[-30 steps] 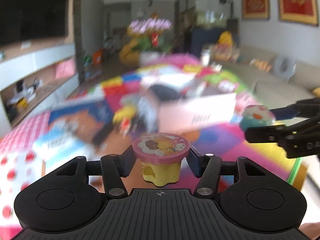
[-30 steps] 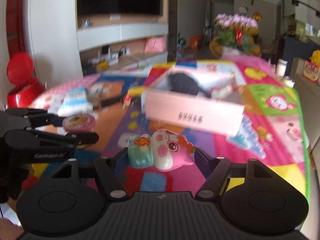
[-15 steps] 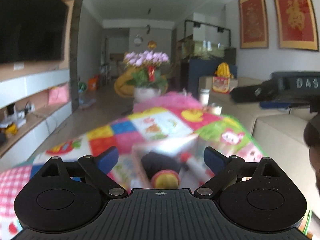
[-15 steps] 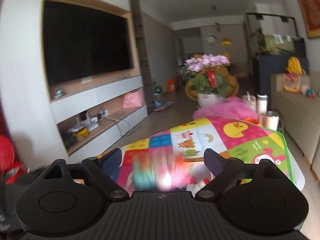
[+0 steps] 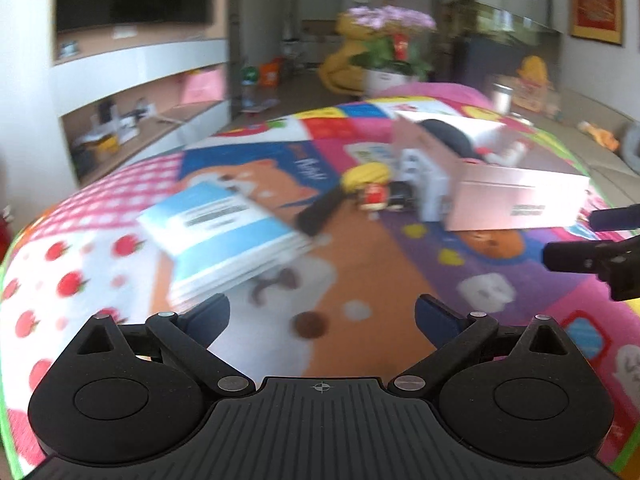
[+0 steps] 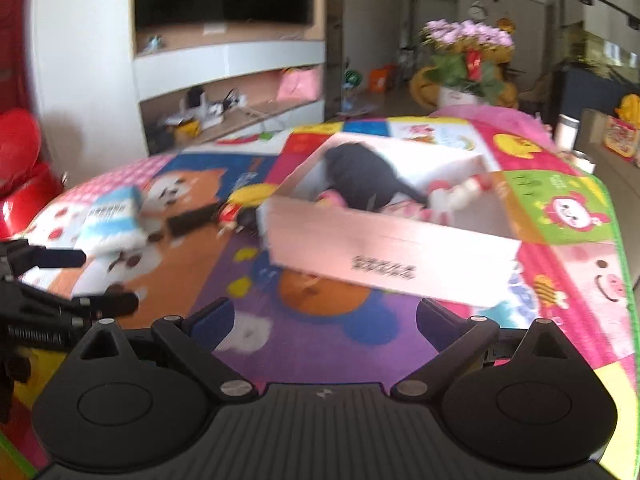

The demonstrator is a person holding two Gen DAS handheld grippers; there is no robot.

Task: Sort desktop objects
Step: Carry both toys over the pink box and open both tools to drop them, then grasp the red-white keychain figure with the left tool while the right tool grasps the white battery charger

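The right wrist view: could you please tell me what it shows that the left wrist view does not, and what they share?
Only the right wrist view looks down into the pink box, showing the dark item and pink-white toys inside, plus a red object at far left. Only the left wrist view shows the white pack beside the box. Both share the blue-and-white booklets, yellow toy, colourful mat and both grippers opening, nothing between the fingers.

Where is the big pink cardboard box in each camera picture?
Left wrist view: the pink cardboard box sits at the right, above the middle.
Right wrist view: the box sits in the middle, ahead of the fingers.
Shared landmark: the blue and white booklet, left of the box in both.
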